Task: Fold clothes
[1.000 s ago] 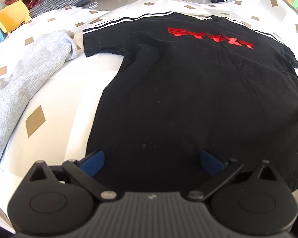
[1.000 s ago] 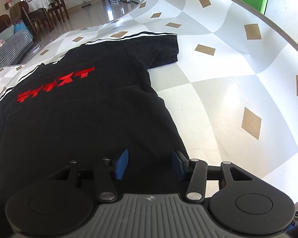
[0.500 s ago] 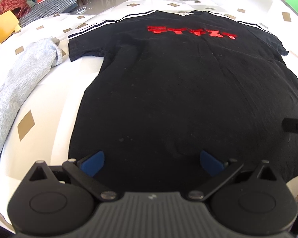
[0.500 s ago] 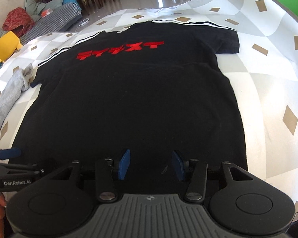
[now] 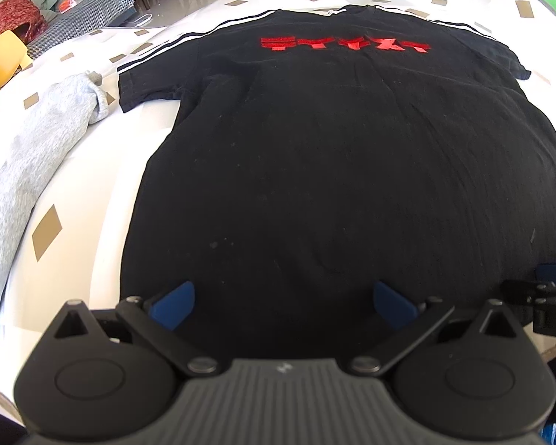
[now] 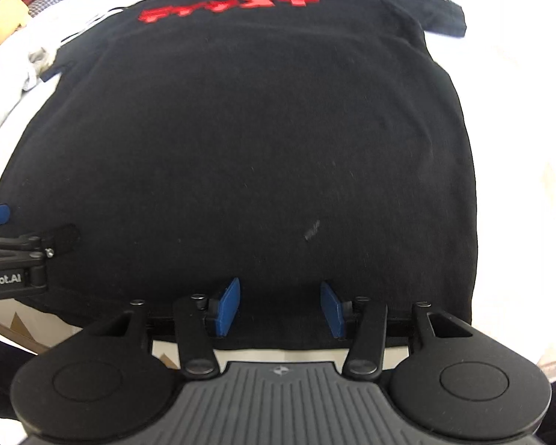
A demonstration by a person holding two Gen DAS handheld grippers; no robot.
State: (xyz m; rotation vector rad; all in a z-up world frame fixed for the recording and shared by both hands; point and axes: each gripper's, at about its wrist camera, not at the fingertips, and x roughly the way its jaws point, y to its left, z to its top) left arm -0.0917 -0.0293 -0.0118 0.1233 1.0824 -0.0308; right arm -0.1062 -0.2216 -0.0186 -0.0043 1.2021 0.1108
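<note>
One black T-shirt (image 5: 337,170), spread flat, front up, fills the centre of both views; one line of red lettering (image 5: 344,43) across the chest at top centre; white stripes (image 5: 189,37) run along the shoulder and sleeve at upper left. One grey garment (image 5: 26,155) lies crumpled down the left edge of the left wrist view, its upper end just beside the shirt's sleeve, a strip of bare cloth between it and the shirt's side seam. One white tablecloth with tan diamonds (image 5: 48,226) under everything. One yellow chair (image 5: 0,63) and one red bundle (image 5: 13,22) at far upper left, off the table.

Two grippers. Left gripper (image 5: 283,298), bottom centre of its own view: blue pads spread wide apart over the shirt's hem area, nothing between them. Right gripper (image 6: 280,306), bottom centre of its view: pads parted, narrower gap, hovering at the hem, nothing pinched; whether the pads touch the fabric is unclear. Each gripper's side also shows at the edge of the other's view, both near the bottom hem.

Edges: hem (image 6: 278,346) lies close to the near table edge, a thin white strip below it in the right wrist view. Open cloth to the left of the shirt up to the grey garment; wider bare cloth at the right edge (image 6: 519,170) past the shirt's side.
</note>
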